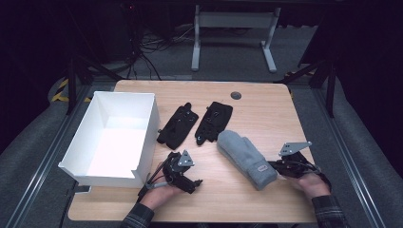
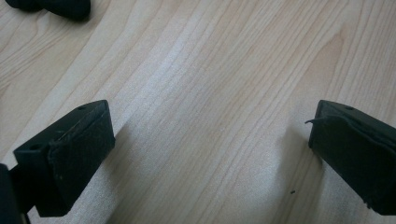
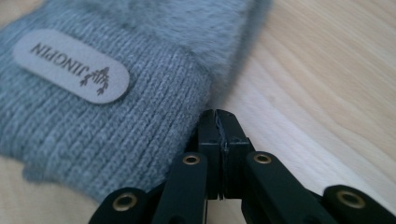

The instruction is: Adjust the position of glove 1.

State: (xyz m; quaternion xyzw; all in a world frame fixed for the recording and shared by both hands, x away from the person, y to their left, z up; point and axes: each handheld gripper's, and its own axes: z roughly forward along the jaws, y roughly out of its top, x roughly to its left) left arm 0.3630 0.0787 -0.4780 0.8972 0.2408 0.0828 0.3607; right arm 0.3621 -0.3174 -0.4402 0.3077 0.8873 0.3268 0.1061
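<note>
The grey mitten point(image 1: 246, 159) lies right of centre in the high view, cuff toward the right gripper point(image 1: 278, 165), whose jaws are pressed together, apparently pinching the cuff's edge. If it is to be lifted, a deeper bite on the ribbing would likely hold better. The left gripper point(image 1: 192, 183) rests spread wide over bare table point(image 1: 256, 109). Count: one grey mitten, two black gloves point(image 1: 177, 124), one white box point(image 1: 142, 133).

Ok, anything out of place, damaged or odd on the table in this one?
Nothing much. The grey mitten and two black gloves lie flat, the white box sits upright. Only the left gripper pads look frayed at the edges. The right gripper is shut beside the mitten's cuff.
</note>
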